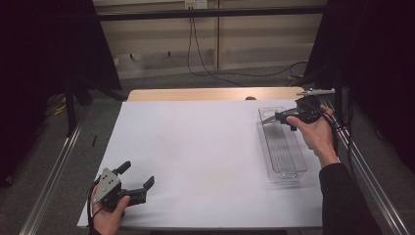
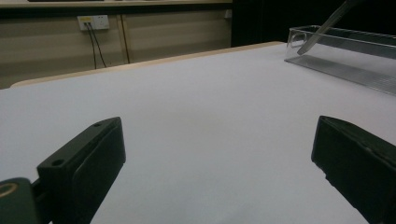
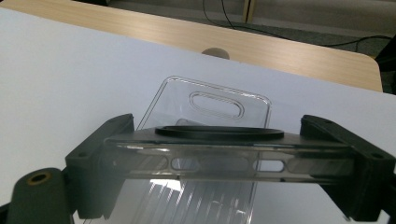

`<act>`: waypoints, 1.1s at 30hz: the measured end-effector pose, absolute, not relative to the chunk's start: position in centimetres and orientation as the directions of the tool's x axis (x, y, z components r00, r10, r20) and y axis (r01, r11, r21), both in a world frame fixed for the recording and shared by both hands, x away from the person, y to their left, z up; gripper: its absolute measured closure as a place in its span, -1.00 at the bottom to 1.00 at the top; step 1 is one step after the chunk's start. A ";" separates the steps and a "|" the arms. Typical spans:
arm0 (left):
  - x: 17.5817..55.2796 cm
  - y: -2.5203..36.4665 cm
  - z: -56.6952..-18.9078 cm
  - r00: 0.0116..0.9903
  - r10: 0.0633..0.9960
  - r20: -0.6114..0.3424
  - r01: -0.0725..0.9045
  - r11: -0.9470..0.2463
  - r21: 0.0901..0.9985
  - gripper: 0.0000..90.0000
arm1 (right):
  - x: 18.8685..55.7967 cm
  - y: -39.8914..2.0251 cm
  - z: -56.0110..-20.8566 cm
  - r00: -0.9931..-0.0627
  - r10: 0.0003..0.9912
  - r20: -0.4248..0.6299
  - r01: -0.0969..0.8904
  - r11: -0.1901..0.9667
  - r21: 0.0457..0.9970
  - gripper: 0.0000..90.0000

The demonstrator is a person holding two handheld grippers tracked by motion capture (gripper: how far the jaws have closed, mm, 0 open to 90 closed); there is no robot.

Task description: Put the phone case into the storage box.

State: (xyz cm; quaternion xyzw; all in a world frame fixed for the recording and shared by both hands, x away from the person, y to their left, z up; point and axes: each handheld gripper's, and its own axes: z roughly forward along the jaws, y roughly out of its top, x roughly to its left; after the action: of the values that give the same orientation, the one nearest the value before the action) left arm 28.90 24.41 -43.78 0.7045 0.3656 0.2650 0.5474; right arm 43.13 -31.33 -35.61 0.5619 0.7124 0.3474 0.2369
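Observation:
My right gripper (image 1: 283, 116) is shut on a clear phone case (image 3: 224, 164) with a black ring on it, gripping it across its width. It holds the case flat above the far end of a clear plastic bin (image 1: 285, 155) at the right of the white table. In the right gripper view the case spans my right gripper (image 3: 229, 140), with the bin's end wall and handle slot (image 3: 217, 103) behind it. My left gripper (image 1: 137, 177) rests open at the near left corner, nothing between its fingers. In the left gripper view the open gripper (image 2: 218, 140) faces bare white surface, with the bin (image 2: 345, 51) far right.
A white sheet (image 1: 195, 156) covers the table; a strip of bare wood (image 1: 205, 94) runs along the far edge with a small round knob (image 1: 250, 98) on it. Metal rails (image 1: 54, 171) flank both sides. Cables lie on the floor beyond.

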 end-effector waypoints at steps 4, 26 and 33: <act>29.0 24.4 -43.8 0.602 0.798 -0.026 0.227 -0.139 0.964 -0.94 | 43.4 -31.1 -35.9 -0.241 0.969 0.053 0.638 0.117 0.761 -0.74; 29.0 24.3 -43.8 0.610 0.793 -0.014 0.219 -0.152 0.964 -0.94 | 44.5 -30.3 -36.4 -0.180 0.982 0.060 0.636 0.070 0.769 -0.74; 29.0 24.3 -43.7 0.619 0.785 -0.012 0.214 -0.155 0.964 -0.94 | 45.0 -29.9 -36.3 -0.139 0.989 0.059 0.632 0.043 0.773 -0.74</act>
State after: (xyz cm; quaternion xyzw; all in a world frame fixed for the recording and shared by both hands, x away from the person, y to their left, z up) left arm 28.97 24.28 -43.73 0.7138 0.3501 0.2604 0.5479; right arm 45.02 -29.85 -36.26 0.6020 0.6732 0.3409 0.2612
